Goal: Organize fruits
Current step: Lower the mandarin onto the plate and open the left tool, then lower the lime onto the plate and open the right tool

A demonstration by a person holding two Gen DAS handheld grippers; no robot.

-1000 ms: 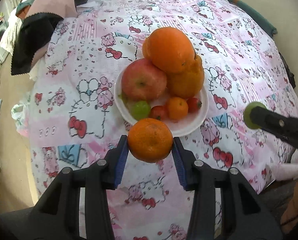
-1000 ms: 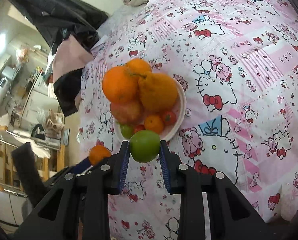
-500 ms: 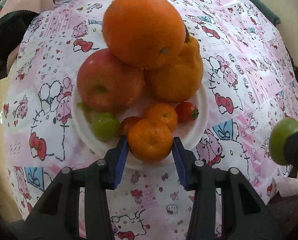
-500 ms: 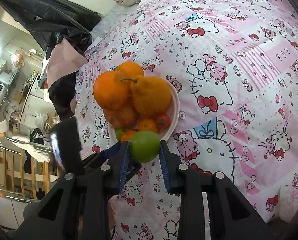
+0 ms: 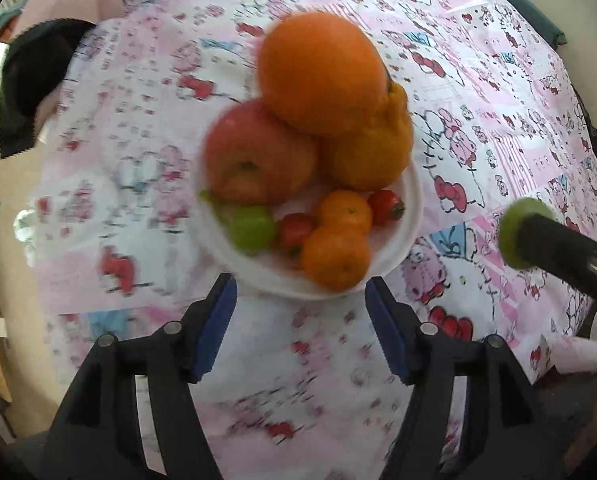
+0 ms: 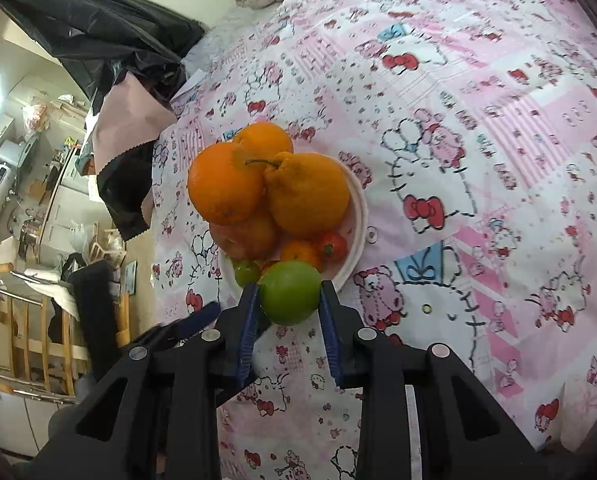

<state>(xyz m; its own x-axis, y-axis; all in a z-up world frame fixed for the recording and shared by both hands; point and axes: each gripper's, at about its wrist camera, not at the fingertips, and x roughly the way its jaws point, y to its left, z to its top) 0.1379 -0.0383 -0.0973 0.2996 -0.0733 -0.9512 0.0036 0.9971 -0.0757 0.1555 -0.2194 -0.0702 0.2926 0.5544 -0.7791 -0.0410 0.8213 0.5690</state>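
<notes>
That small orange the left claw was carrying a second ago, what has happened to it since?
The left gripper carried the small orange over to the white plate and let it go; its jaws have just been opening, and the fruit now lies at the plate's near edge. Unchanged: the right gripper holds its green fruit, and the pile sits as before.

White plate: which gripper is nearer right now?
Left. The left gripper sits open at the white plate's near rim; the right gripper holds the lime off to its side.
</notes>
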